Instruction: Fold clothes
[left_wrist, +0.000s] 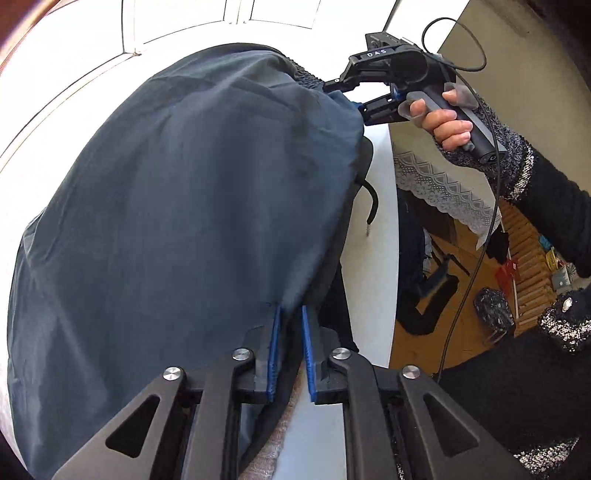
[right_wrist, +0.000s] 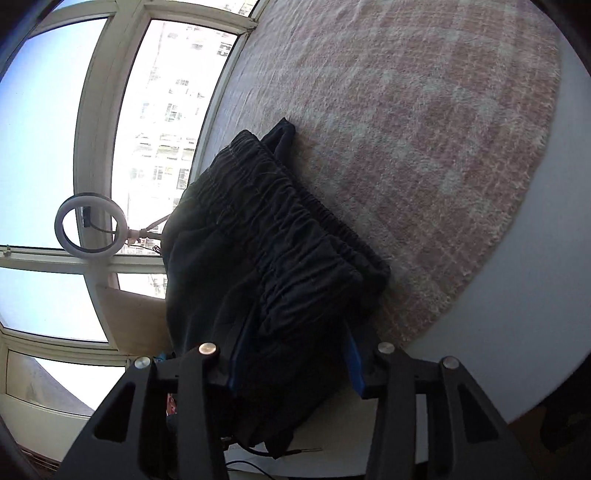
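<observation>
A dark blue garment (left_wrist: 192, 192) with a gathered elastic waistband (right_wrist: 306, 236) hangs lifted between both grippers, above the table. In the left wrist view my left gripper (left_wrist: 290, 314) is shut on a lower edge of the fabric, its blue pads (left_wrist: 274, 347) pinching it. My right gripper (left_wrist: 347, 96), held by a hand (left_wrist: 447, 122), grips the waistband end at the top right. In the right wrist view, the right gripper (right_wrist: 293, 343) is shut on a thick bunch of the waistband. A dark drawstring (left_wrist: 371, 206) dangles beside the garment.
A pinkish plaid blanket (right_wrist: 424, 129) covers much of the white table (right_wrist: 535, 314). A ring light (right_wrist: 90, 229) stands by the big window (right_wrist: 48, 129). Past the table edge lie a lace cloth (left_wrist: 436, 184) and floor clutter. A cable (left_wrist: 476, 240) trails from the right gripper.
</observation>
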